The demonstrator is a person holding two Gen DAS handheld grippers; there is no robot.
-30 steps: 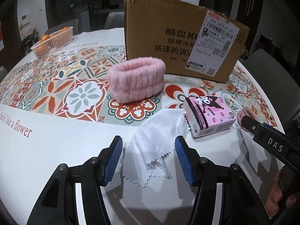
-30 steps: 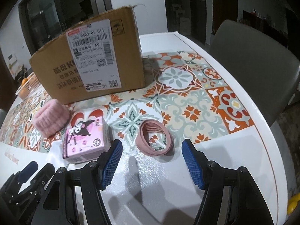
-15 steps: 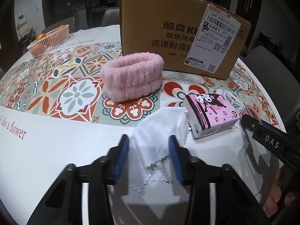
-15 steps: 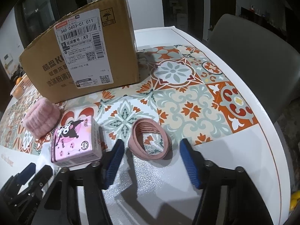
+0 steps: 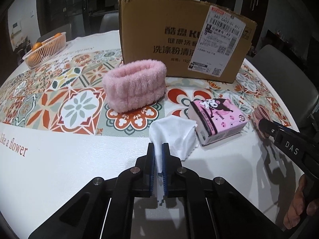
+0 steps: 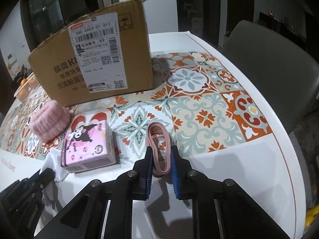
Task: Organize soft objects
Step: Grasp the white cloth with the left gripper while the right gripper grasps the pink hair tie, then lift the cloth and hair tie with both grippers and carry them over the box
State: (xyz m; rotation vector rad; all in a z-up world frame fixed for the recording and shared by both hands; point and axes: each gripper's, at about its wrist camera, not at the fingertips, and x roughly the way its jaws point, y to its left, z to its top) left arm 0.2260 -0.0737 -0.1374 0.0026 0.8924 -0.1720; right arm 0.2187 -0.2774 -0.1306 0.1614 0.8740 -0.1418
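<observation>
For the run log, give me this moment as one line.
left gripper: shut on white cloth | right gripper: shut on pink hair ties | both on table | cardboard box: behind

on the bench (image 5: 59, 159) there is one cardboard box (image 5: 179, 45), one fluffy pink headband (image 5: 135, 87), one white cloth (image 5: 173, 133), one pink tissue pack (image 5: 217, 121) and one bundle of pink hair ties (image 6: 159, 151). one orange basket (image 5: 45, 51) holds at least two oranges (image 5: 36, 45). two grey chairs (image 6: 269, 63) show, and two grippers, left gripper (image 5: 158, 149) and right gripper (image 6: 161, 155).
</observation>
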